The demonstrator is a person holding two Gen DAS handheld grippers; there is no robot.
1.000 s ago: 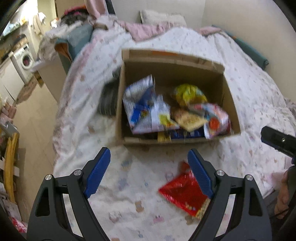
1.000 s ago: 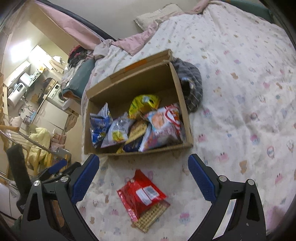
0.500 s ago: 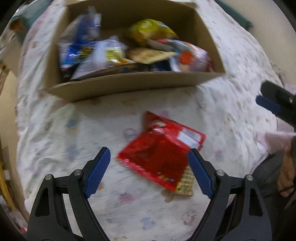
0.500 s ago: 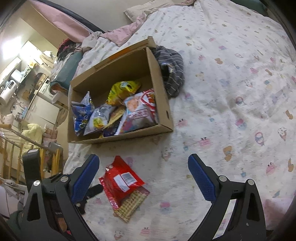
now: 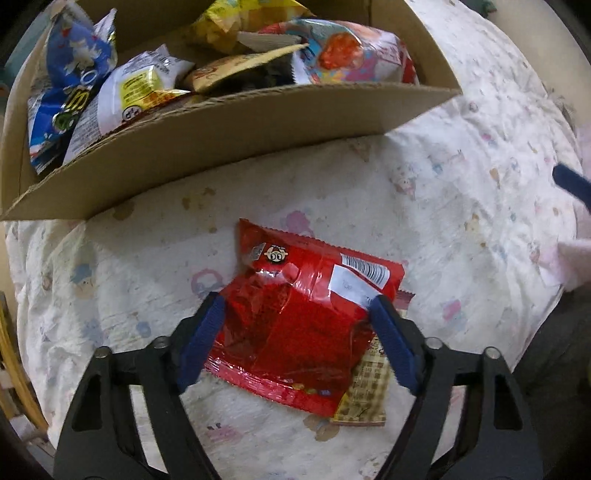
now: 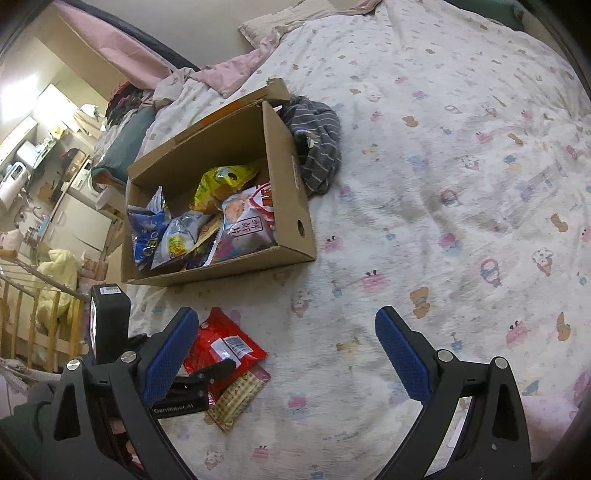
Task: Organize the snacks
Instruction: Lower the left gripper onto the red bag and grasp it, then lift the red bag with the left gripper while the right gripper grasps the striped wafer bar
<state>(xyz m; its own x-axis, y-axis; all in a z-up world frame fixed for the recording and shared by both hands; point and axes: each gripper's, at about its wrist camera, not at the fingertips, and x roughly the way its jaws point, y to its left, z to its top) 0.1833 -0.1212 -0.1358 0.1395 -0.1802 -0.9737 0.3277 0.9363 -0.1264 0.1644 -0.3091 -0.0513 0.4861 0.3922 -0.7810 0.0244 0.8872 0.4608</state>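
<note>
A red snack bag [image 5: 295,317] lies on the patterned bedspread [image 5: 461,184], on top of a tan wafer packet [image 5: 364,391]. My left gripper [image 5: 297,306] points down over the bag. Its jaws are closing, and both blue pads touch the bag's side edges, denting the right one. The cardboard box [image 5: 221,129] just beyond holds several snack bags. In the right wrist view my right gripper [image 6: 284,321] hangs open over bare bedspread, right of the red bag [image 6: 218,343], with nothing between its fingers.
A striped grey garment [image 6: 317,147] lies against the box's [image 6: 291,192] right side. A pillow [image 6: 280,22] and pink bedding sit at the bed's head. The bed edge drops off at the left, with a wooden rack [image 6: 33,314] and kitchen units beyond.
My left gripper has come down and forward from above the box to the red bag, and its jaws have narrowed onto the bag. The right gripper has drifted slightly nearer the bed.
</note>
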